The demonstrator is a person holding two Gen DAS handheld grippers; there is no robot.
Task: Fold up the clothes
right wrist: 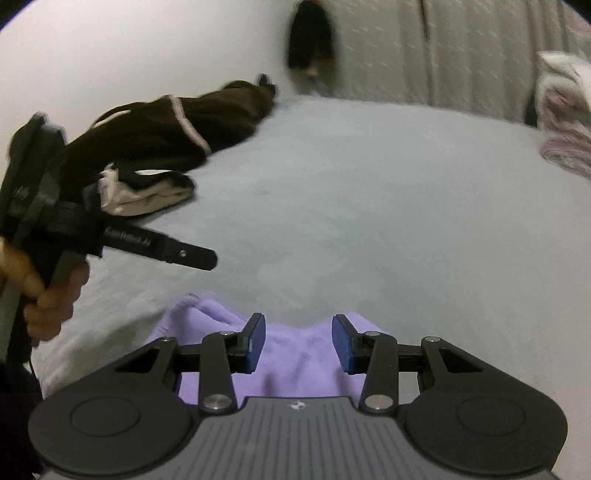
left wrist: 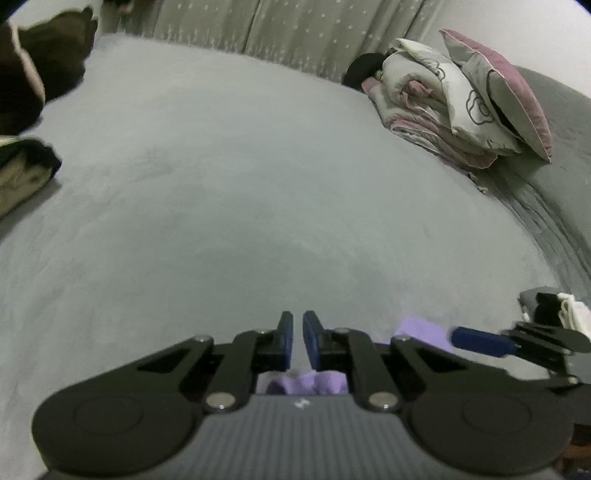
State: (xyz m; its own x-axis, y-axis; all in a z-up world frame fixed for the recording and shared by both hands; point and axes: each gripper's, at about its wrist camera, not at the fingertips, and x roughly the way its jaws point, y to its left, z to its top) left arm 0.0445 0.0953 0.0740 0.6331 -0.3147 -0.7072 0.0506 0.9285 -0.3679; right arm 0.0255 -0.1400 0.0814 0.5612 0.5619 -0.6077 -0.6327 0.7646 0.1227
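A lilac garment (right wrist: 295, 354) lies on the grey bed sheet (right wrist: 369, 203) at the near edge. My right gripper (right wrist: 298, 339) hovers just over it, open, with lilac cloth showing between its blue pads and nothing pinched. In the left wrist view, my left gripper (left wrist: 298, 332) has its blue pads almost touching and nothing between them. The lilac garment (left wrist: 421, 328) peeks out under and to the right of it. The right wrist view shows the left gripper (right wrist: 205, 260) from the side, held by a hand (right wrist: 48, 295) above the sheet.
A brown garment with pale trim (right wrist: 166, 129) and a cream and black one (right wrist: 147, 192) lie at the bed's left side. Pillows (left wrist: 491, 92) and a folded quilt (left wrist: 417, 99) are piled by the grey headboard (left wrist: 561, 155). A curtain (left wrist: 295, 29) hangs behind the bed.
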